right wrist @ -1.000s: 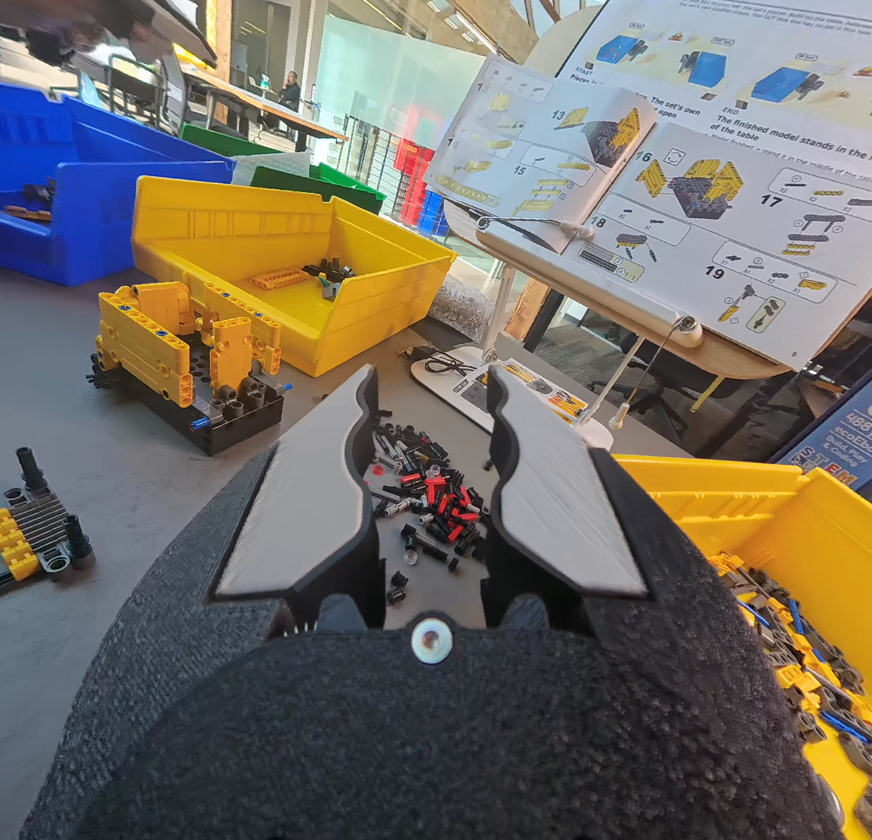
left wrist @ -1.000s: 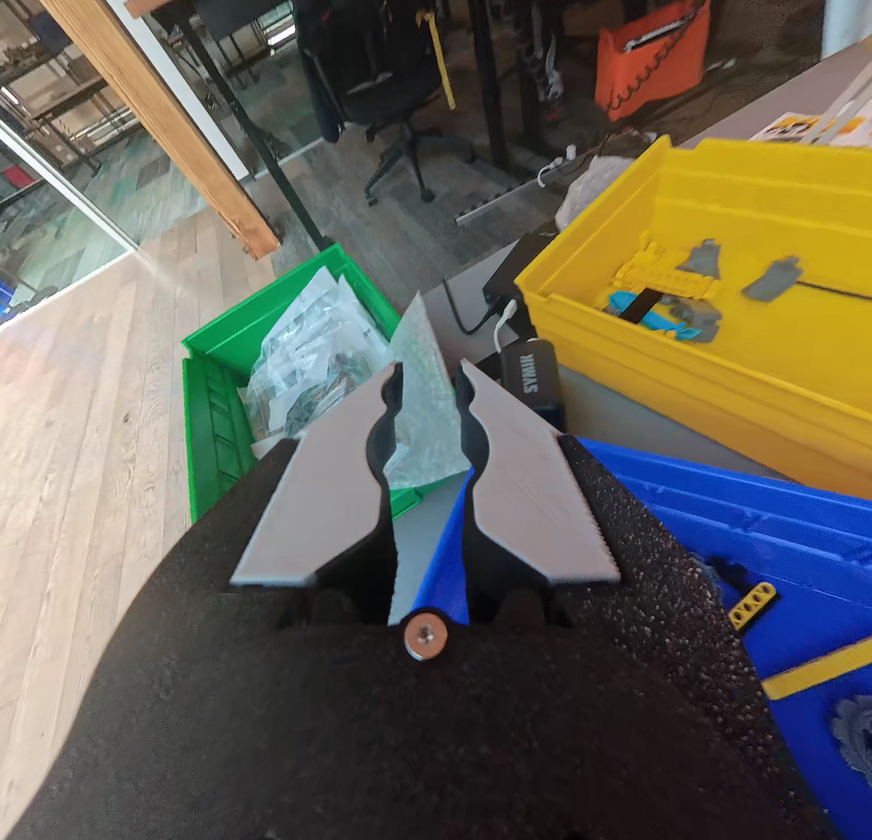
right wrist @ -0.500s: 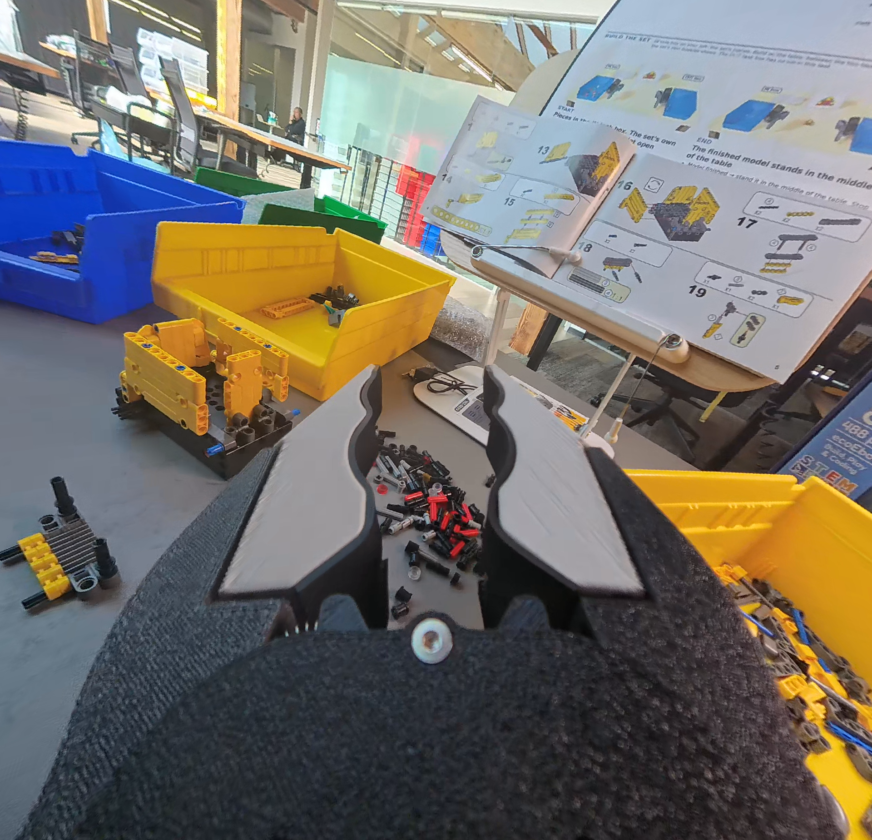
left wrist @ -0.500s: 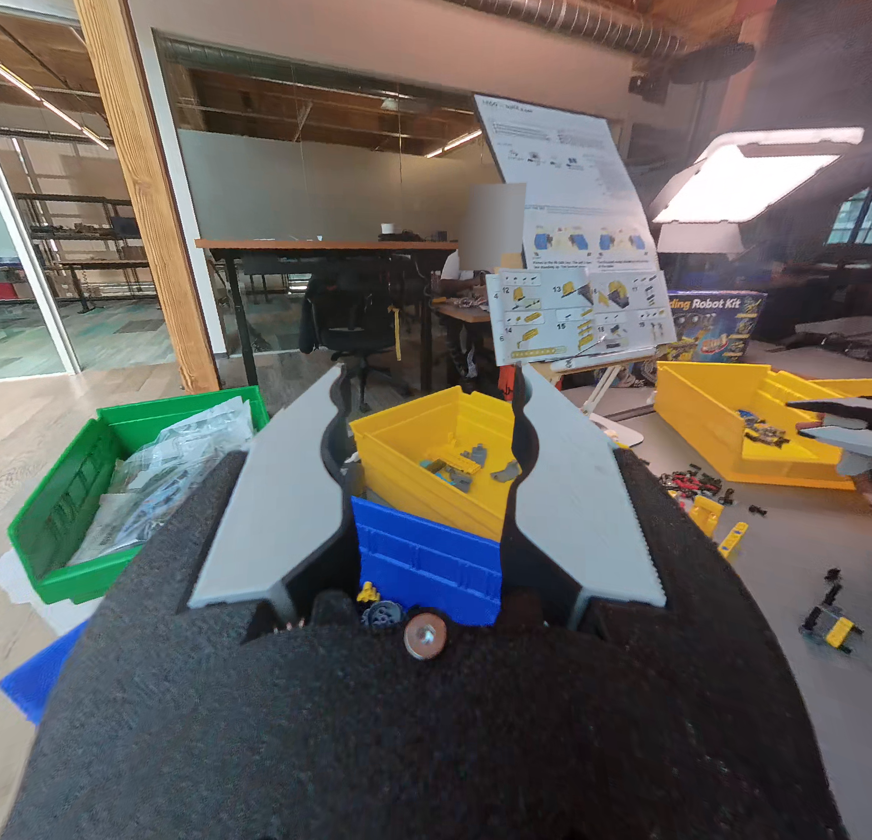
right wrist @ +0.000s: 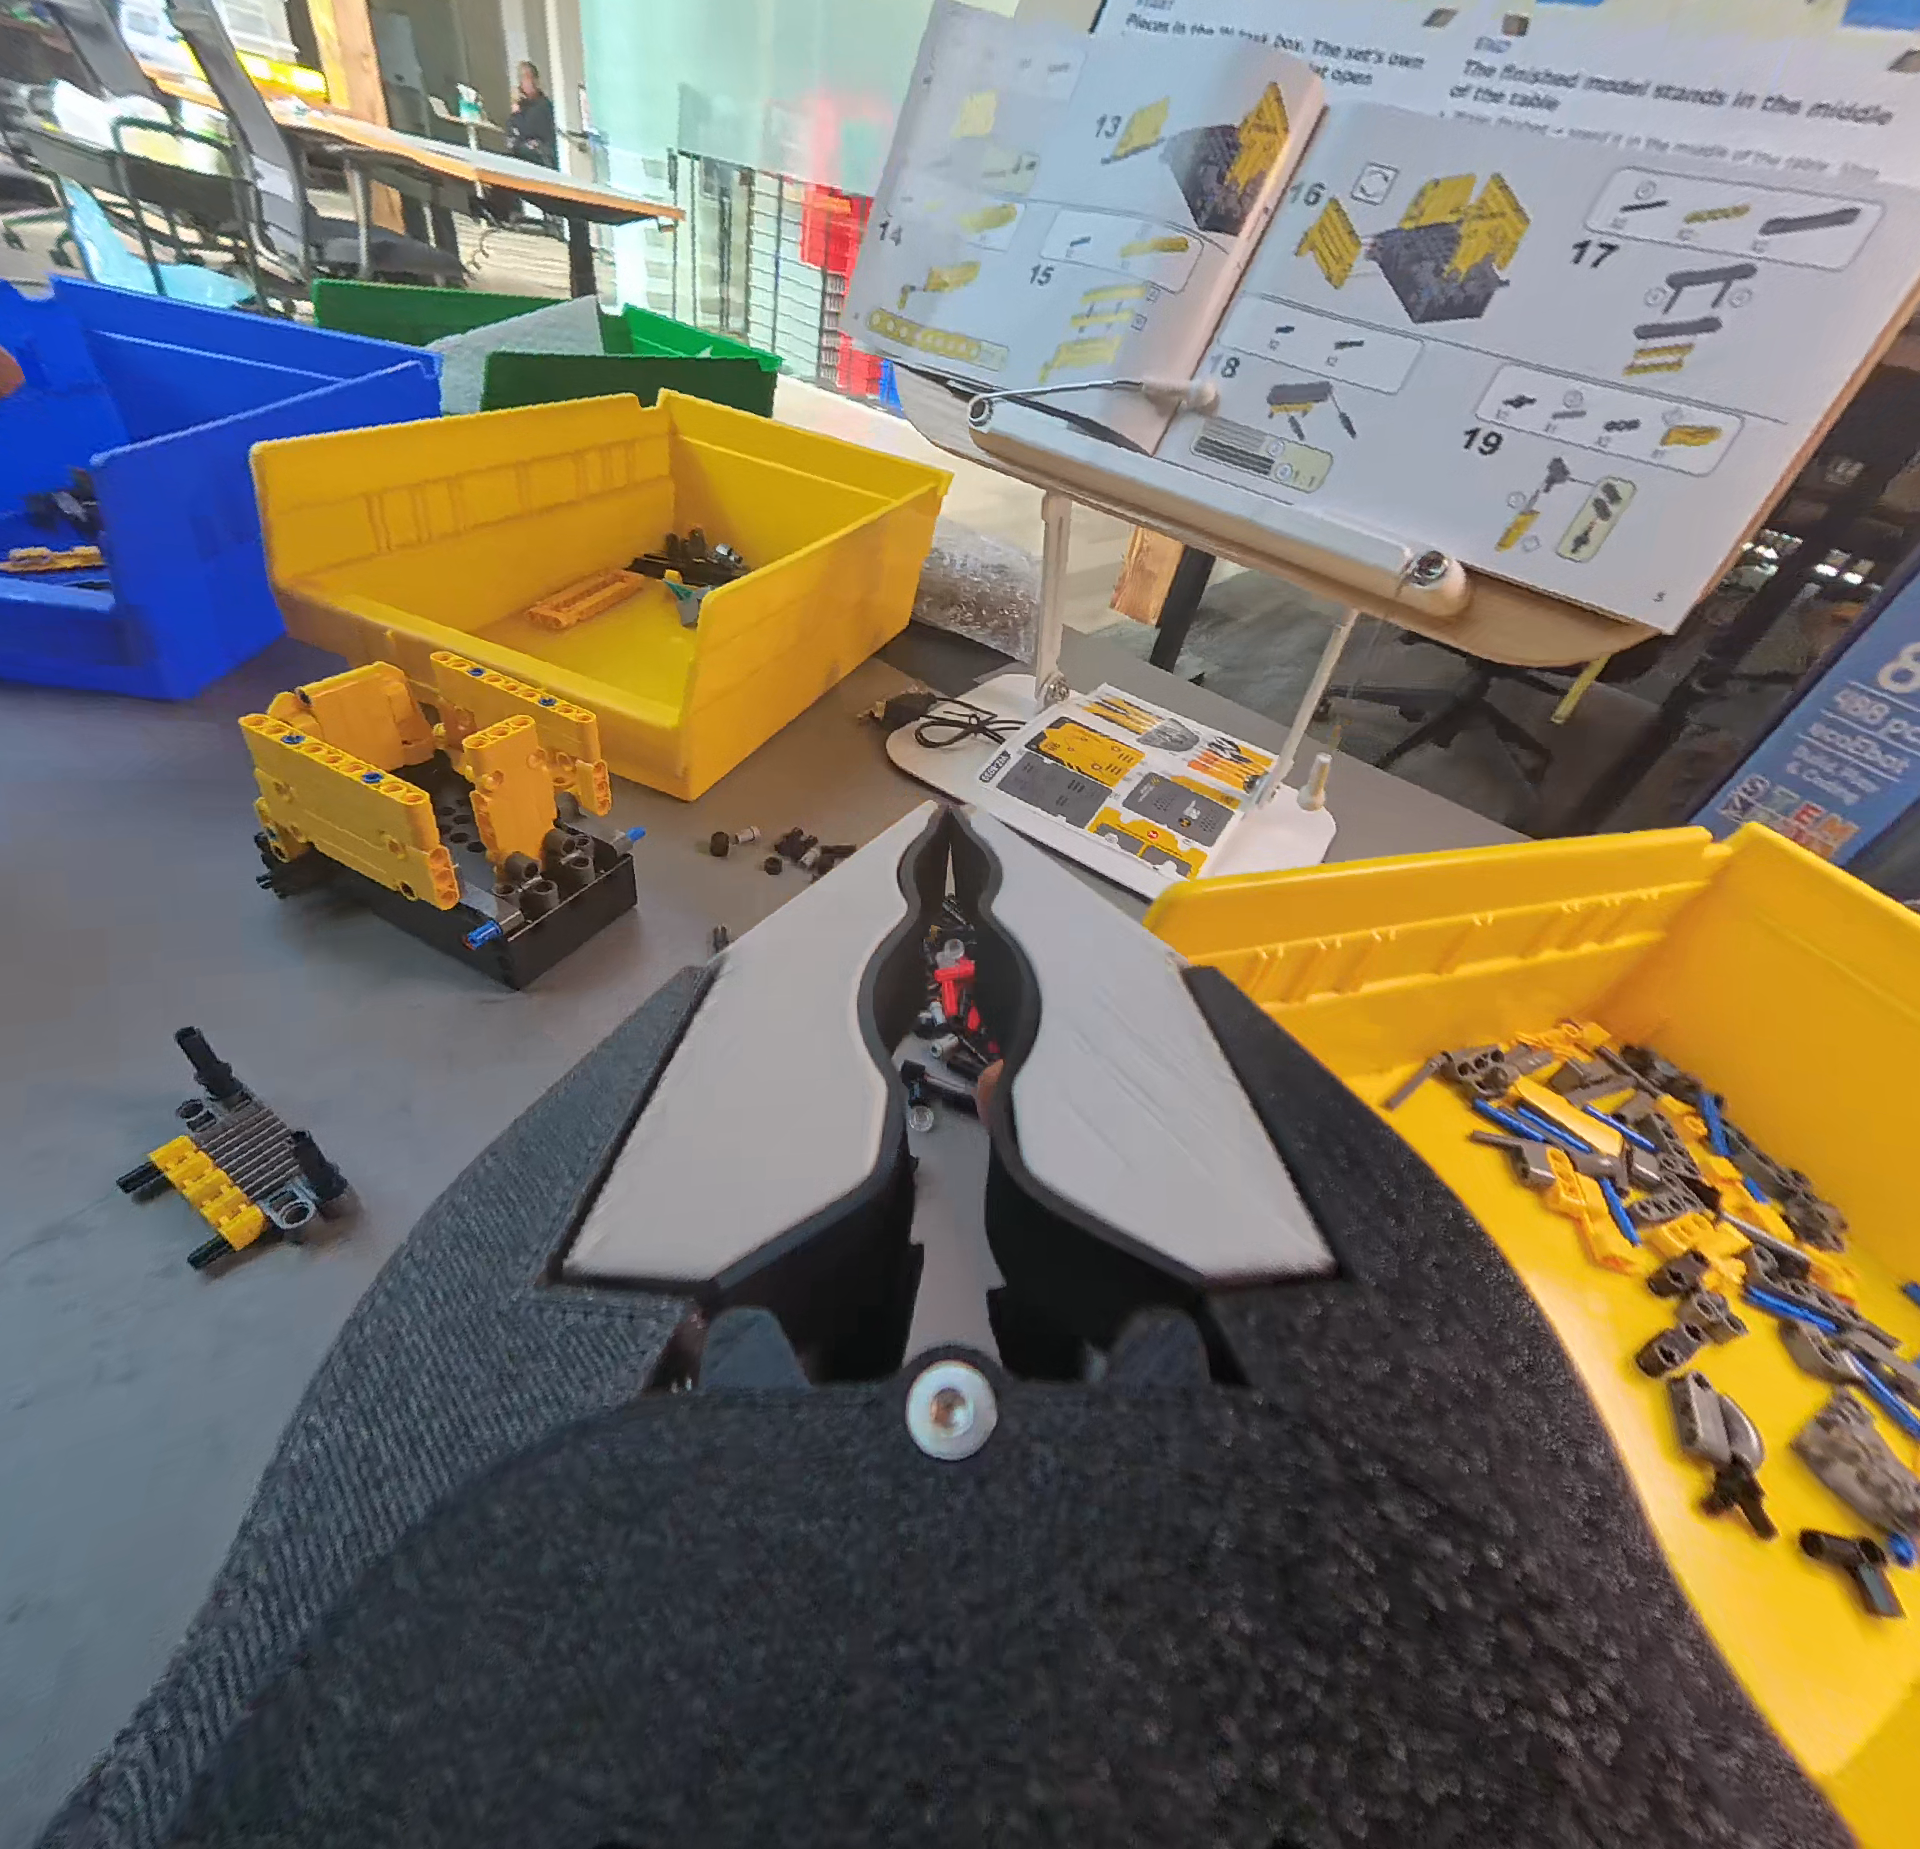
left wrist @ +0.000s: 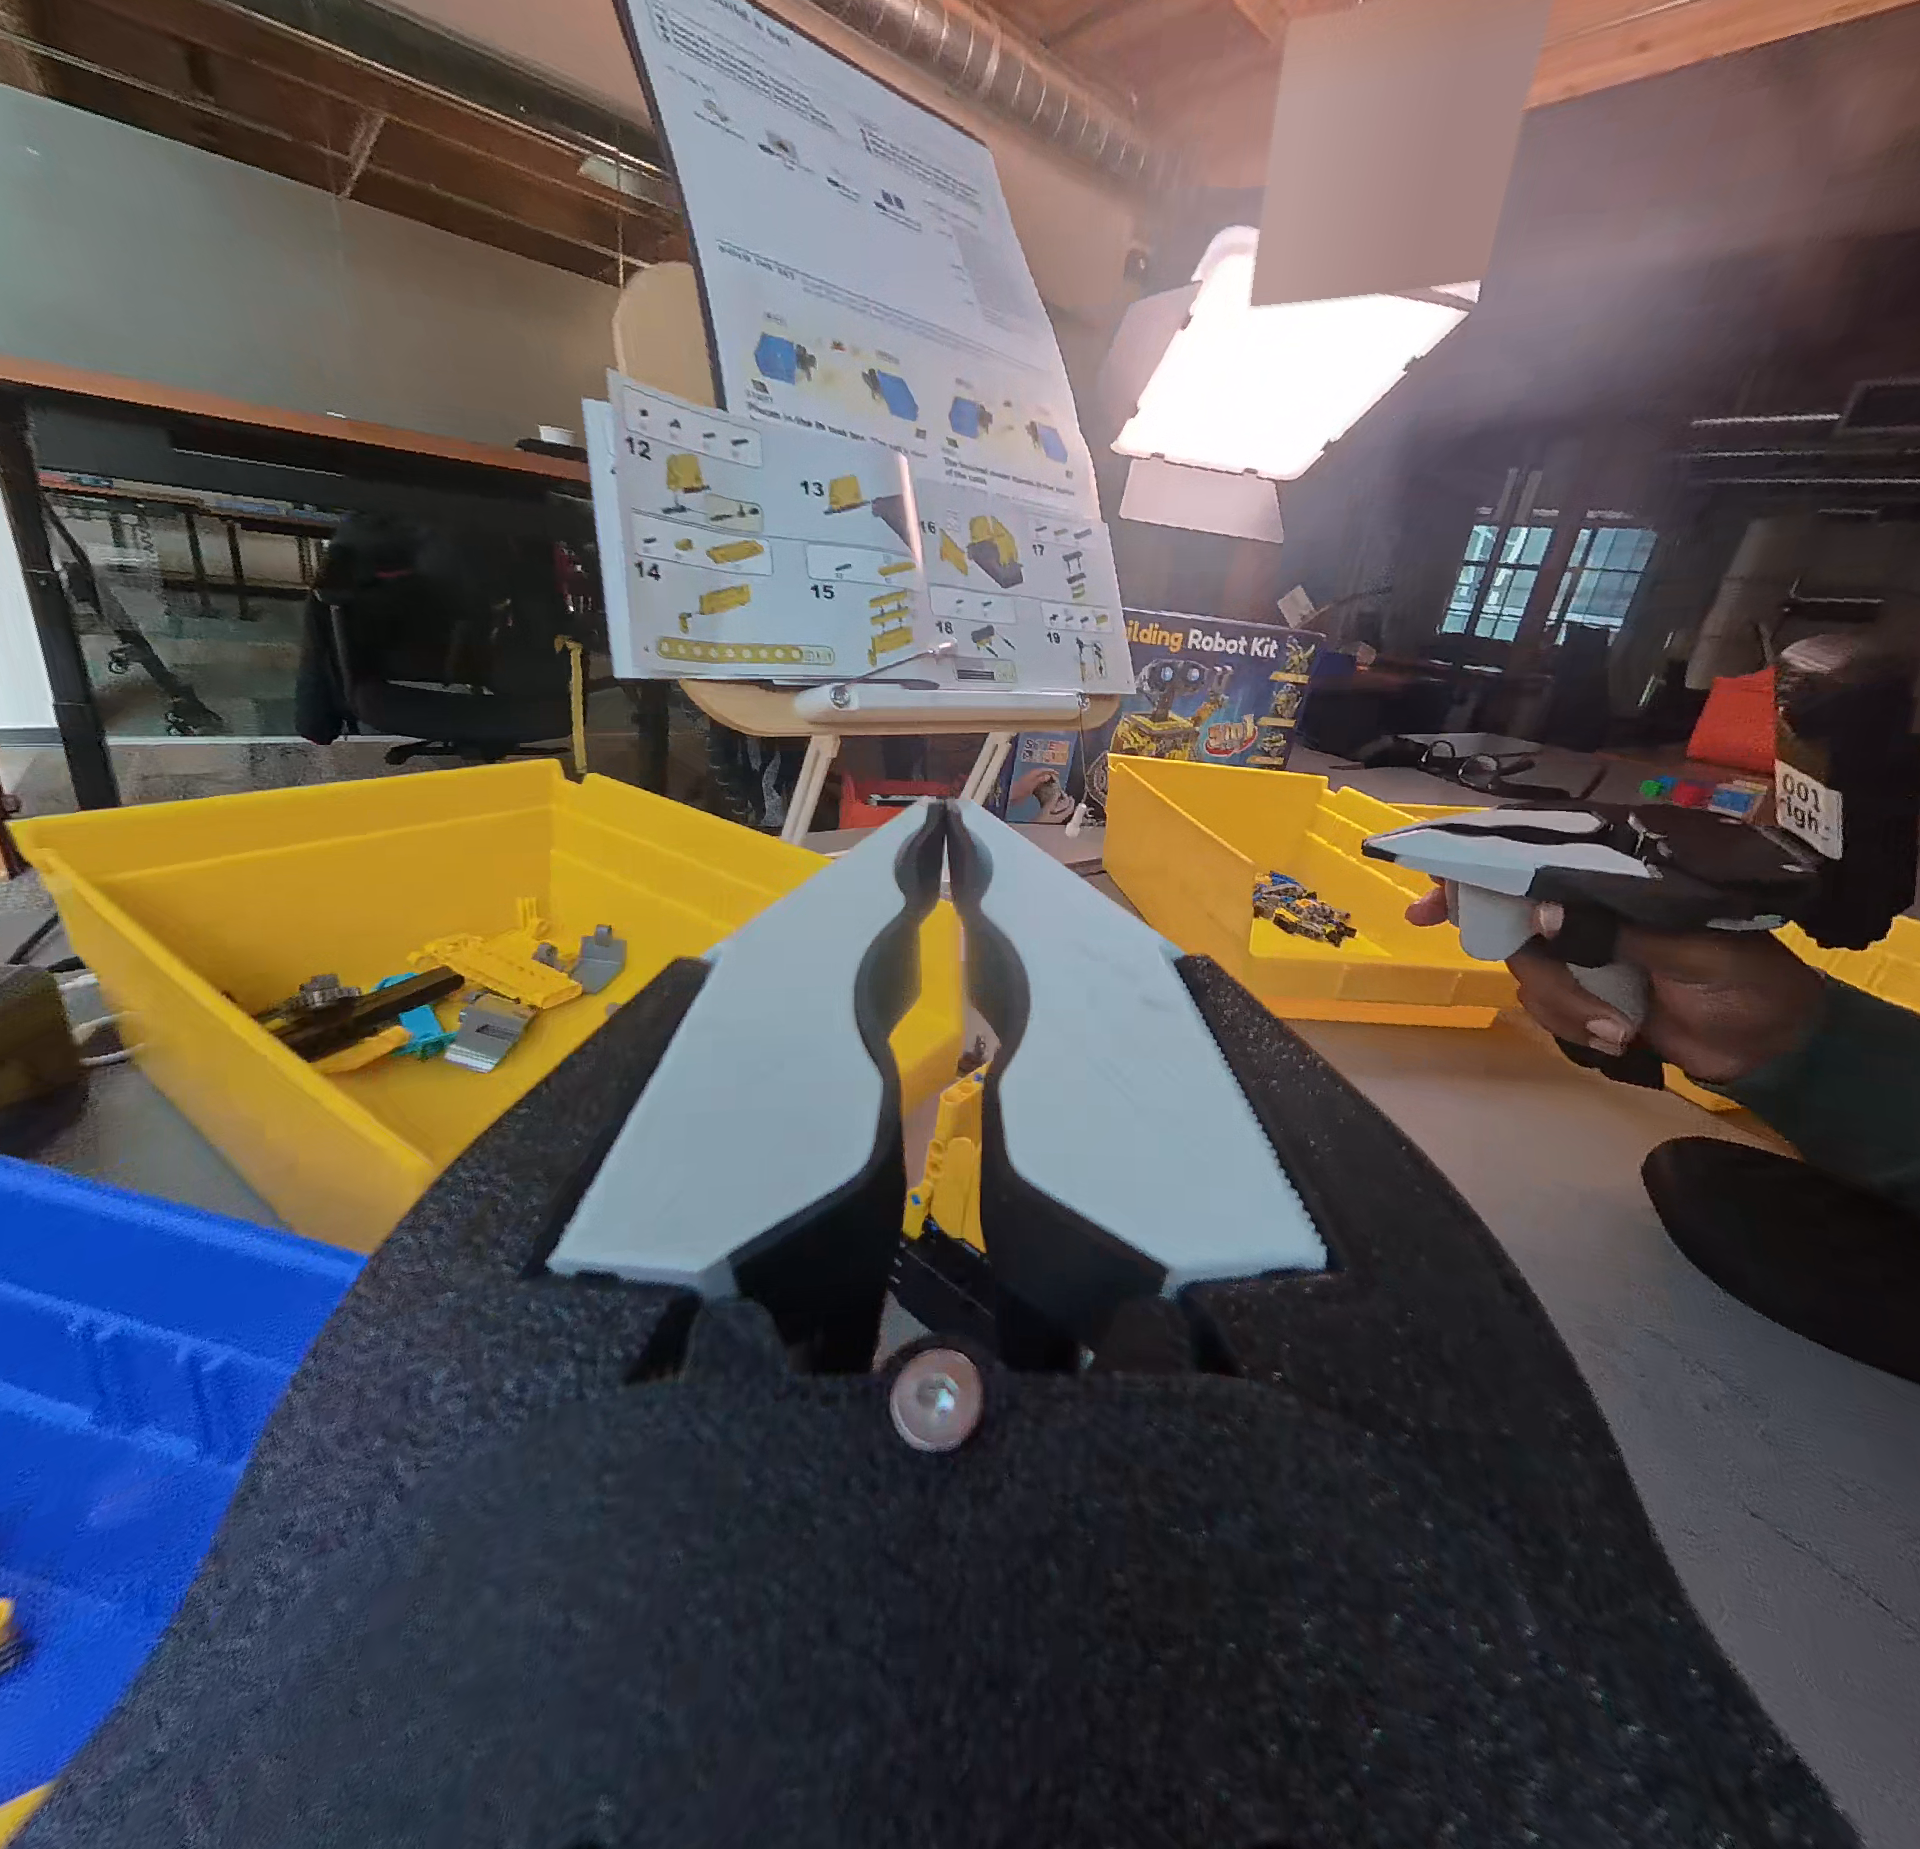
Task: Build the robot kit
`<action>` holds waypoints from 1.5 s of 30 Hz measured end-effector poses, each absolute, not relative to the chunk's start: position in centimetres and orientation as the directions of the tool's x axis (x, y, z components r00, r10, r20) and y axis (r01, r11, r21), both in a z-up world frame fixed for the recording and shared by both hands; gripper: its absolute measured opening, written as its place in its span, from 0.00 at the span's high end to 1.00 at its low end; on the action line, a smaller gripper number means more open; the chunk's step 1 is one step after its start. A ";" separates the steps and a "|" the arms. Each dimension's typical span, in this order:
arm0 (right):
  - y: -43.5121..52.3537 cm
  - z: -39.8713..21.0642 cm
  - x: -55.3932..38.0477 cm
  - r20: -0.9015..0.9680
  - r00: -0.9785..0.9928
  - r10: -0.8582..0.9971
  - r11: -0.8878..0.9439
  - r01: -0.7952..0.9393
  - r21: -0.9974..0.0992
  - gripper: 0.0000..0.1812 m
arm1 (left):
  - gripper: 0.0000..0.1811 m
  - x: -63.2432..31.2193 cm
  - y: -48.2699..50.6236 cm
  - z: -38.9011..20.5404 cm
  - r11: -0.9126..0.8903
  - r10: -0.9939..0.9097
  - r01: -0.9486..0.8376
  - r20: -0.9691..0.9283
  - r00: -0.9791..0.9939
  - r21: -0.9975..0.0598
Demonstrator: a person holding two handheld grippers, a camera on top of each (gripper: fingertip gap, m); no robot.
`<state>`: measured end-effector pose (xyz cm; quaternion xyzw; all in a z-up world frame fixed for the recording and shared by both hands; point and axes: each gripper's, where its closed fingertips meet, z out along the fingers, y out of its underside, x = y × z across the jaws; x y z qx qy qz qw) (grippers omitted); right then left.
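Two grippers, both pinched closed on nothing: left gripper (left wrist: 945, 831) over yellow bin (left wrist: 312, 885) | right gripper (right wrist: 945, 833) above loose pins (right wrist: 951, 999) | you risk knocking the yellow-and-black assembly (right wrist: 436, 812) or scattering pins if you drop blind.

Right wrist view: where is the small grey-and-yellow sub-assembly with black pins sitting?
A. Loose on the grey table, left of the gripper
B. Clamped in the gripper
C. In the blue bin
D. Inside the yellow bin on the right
A: the small sub-assembly lies alone on the bare grey table, left of the right gripper, whose fingertips meet on nothing; it lies apart from the larger yellow-and-black build and outside every bin.
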<state>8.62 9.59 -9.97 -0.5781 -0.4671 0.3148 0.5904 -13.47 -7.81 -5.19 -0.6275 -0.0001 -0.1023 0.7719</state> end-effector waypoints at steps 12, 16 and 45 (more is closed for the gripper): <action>7.8 -12.0 16.8 0.124 0.511 0.850 -0.010 0.251 -0.968 0.87 | 1.00 -9.0 -5.0 -10.9 0.043 -0.263 0.060 0.047 0.964 -0.997; 6.3 -10.8 20.4 0.103 0.530 0.842 -0.019 0.220 -0.975 0.73 | 1.00 -9.1 -4.7 -11.6 0.008 -0.254 0.040 0.037 0.966 -0.999; 19.0 -19.6 44.0 0.169 0.671 0.722 -0.556 0.708 -0.436 0.91 | 0.93 -8.4 -4.1 -12.5 -0.033 -0.293 0.063 0.070 0.954 -0.997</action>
